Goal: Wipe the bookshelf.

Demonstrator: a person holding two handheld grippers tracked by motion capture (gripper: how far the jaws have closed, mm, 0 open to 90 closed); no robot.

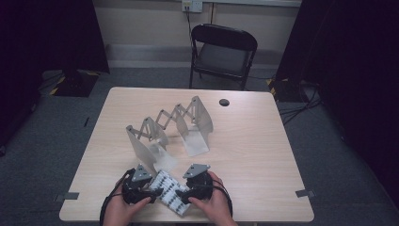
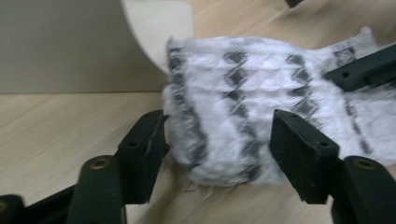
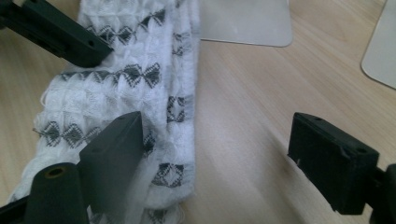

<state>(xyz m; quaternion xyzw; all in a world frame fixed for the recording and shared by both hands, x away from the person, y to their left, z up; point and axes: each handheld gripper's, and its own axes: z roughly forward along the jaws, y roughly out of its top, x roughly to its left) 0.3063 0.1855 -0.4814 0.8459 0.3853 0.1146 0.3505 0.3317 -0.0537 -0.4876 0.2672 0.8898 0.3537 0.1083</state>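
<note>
Step in hand: judged to be handling the folded cloth (image 1: pixel 171 191) at the near edge of the counter (image 1: pixel 254 141), most likely taking hold of it from both ends.
Cloth, place: flat on the counter, between the two tools, just in front of the near foot of the rack (image 1: pixel 169 129).
Cloth, make: white knit with rows of grey diamond marks; folded in layers, loose threads at one end.
Left tool (image 2: pixel 219 140): jaws apart, standing either side of one end of the cloth; the left jaw lies close against the fold and the right jaw over the fabric; no firm pinch is seen.
Right tool (image 3: pixel 219 158): jaws wide apart; one jaw rests on or just over the cloth's edge, the other stands over bare counter, well clear of the fabric.
Advice, left: lower the jaws so that all layers sit between the pads before closing; a shallow bite would catch the top layer alone.
Advice, right: shift sideways until the cloth's edge lies between the jaws, then close.
Advice, both: lift evenly, or the fold may open.
Risk: the rack's foot lies just beside the cloth; a forward sweep could knock it.
Writing: a small dark mark, perhaps a tag, shows at the cloth's far end in the left gripper view; too blurred to read.
Brands: none legible.
</note>
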